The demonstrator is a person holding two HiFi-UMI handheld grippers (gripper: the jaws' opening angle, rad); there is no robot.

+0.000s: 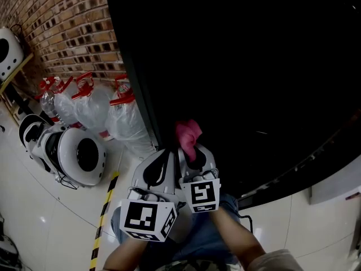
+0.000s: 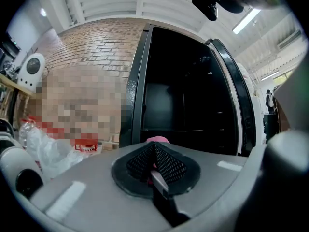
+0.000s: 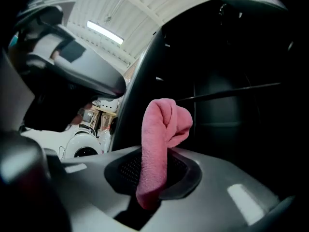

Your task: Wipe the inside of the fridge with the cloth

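Note:
The open fridge [image 1: 242, 66] fills the head view as a black cavity; in the left gripper view its dark shelves [image 2: 178, 128] and open door [image 2: 231, 93] show. A pink cloth [image 1: 188, 135] sticks up from my right gripper [image 1: 193, 150], which is shut on it at the fridge's front edge. In the right gripper view the cloth [image 3: 161, 129] stands folded over between the jaws, in front of the dark interior. My left gripper [image 1: 162, 154] sits close beside the right one, jaws shut with nothing seen in them; its pads [image 2: 166, 164] meet.
Several large water bottles with red caps [image 1: 115, 114] stand by the brick wall [image 1: 67, 21] left of the fridge. White rounded machines [image 1: 79, 154] sit on the pale floor. Yellow-black tape [image 1: 103, 210] runs along the floor. The person's knees [image 1: 194, 236] are below the grippers.

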